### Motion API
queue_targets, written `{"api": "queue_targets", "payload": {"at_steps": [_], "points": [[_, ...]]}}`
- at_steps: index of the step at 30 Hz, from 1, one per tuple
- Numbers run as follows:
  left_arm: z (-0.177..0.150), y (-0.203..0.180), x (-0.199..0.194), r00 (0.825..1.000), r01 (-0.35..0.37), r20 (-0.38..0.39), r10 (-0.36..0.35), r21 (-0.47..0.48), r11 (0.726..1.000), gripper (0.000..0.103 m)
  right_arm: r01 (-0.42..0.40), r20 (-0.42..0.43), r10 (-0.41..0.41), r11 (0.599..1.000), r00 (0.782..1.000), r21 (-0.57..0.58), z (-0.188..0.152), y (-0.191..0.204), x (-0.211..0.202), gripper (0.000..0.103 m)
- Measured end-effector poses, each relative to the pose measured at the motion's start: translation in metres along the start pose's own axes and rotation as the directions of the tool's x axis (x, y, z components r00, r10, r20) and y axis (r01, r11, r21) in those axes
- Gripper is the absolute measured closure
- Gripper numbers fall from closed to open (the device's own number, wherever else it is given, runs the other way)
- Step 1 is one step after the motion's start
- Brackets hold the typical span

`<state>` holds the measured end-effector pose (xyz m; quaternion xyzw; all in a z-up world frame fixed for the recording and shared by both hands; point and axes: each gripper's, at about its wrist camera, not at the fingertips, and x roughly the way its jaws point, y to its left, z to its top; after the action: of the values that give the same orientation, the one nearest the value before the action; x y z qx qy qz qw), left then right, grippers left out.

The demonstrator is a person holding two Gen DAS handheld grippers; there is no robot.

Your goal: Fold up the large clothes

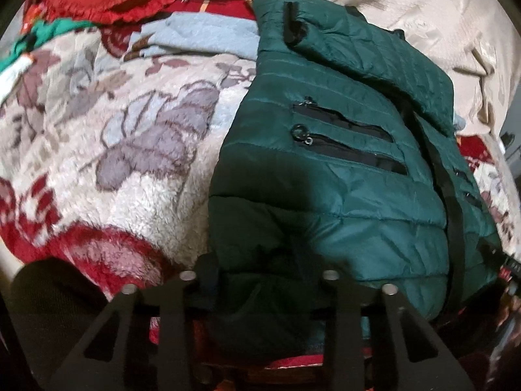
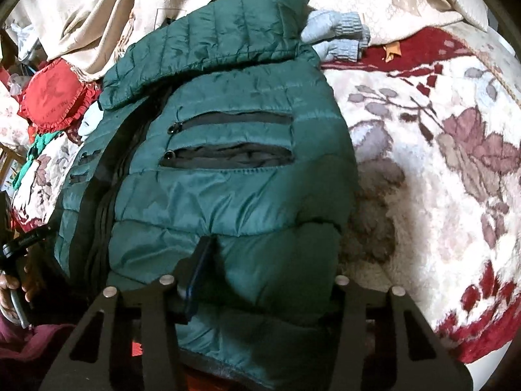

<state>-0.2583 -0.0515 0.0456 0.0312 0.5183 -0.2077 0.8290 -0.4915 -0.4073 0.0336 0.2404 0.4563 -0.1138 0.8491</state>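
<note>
Over the near hem of the green puffer jacket point(image 1: 325, 169), both grippers are pointing steeply down: the left gripper point(image 1: 260, 280) and the right gripper point(image 2: 260, 273) are each pinching quilted fabric. Underneath, a floral fleece blanket point(image 2: 439, 163) is covering the bed, beige cloth point(image 2: 97, 6) bunching behind.

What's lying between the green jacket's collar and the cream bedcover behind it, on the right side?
In the right wrist view, pale blue knit cuffs poke out from under the green jacket collar, lying between it and the cream bedcover.
</note>
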Motion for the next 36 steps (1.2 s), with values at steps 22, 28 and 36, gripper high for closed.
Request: {"api": "queue_targets", "payload": {"at_steps": [22,28,36], "points": [[0.074,-0.003,-0.083,0.962,0.135,0.238,-0.131,0.001,0.991,0.103,-0.167,0.213,0.180,0.983,0.960,-0.076,0.061,0.023,-0.074,0.083],[0.110,-0.001,-0.081,0.953,0.142,0.275,-0.128,-0.034,0.989,0.103,-0.165,0.286,0.181,0.983,0.941,-0.077,0.095,0.024,-0.083,0.083],[0.173,-0.014,-0.062,0.945,0.113,0.315,-0.088,-0.062,0.992,0.103,-0.155,0.321,0.143,0.988,0.936,0.011,0.157,0.012,-0.064,0.083]]}}
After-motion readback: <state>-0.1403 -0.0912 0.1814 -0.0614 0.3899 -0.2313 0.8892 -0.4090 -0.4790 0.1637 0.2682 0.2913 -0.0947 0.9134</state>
